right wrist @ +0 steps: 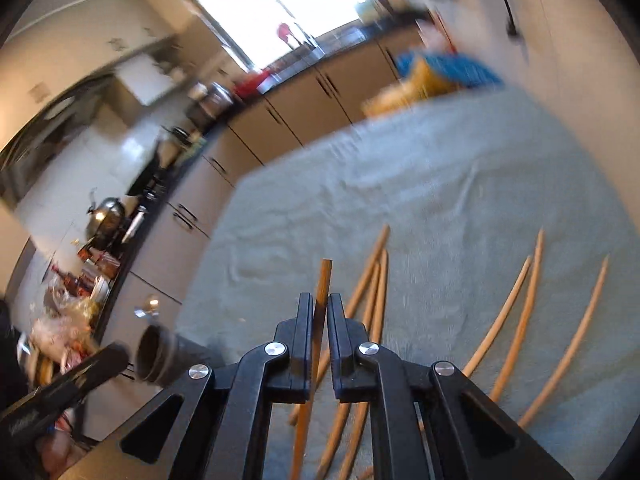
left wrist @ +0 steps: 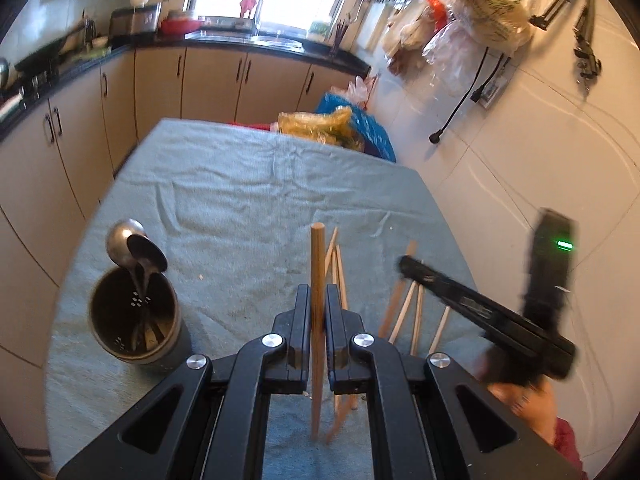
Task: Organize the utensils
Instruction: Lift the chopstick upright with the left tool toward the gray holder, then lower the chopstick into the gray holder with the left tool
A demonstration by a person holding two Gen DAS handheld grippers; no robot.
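Note:
My left gripper (left wrist: 318,294) is shut on a wooden chopstick (left wrist: 317,264), held above the towel-covered table (left wrist: 240,192). A dark utensil holder (left wrist: 134,320) with two metal spoons (left wrist: 134,250) stands left of it. My right gripper (right wrist: 320,304) is shut on another wooden chopstick (right wrist: 322,284) above several loose chopsticks (right wrist: 524,308) lying on the towel. The right gripper also shows blurred in the left wrist view (left wrist: 404,266), over loose chopsticks (left wrist: 416,312). The holder shows in the right wrist view (right wrist: 154,356) at lower left.
Kitchen cabinets and a black counter (left wrist: 280,46) run along the left and far sides. Yellow and blue plastic bags (left wrist: 340,124) sit at the table's far edge. A white wall (left wrist: 540,160) with hanging bags is close on the right.

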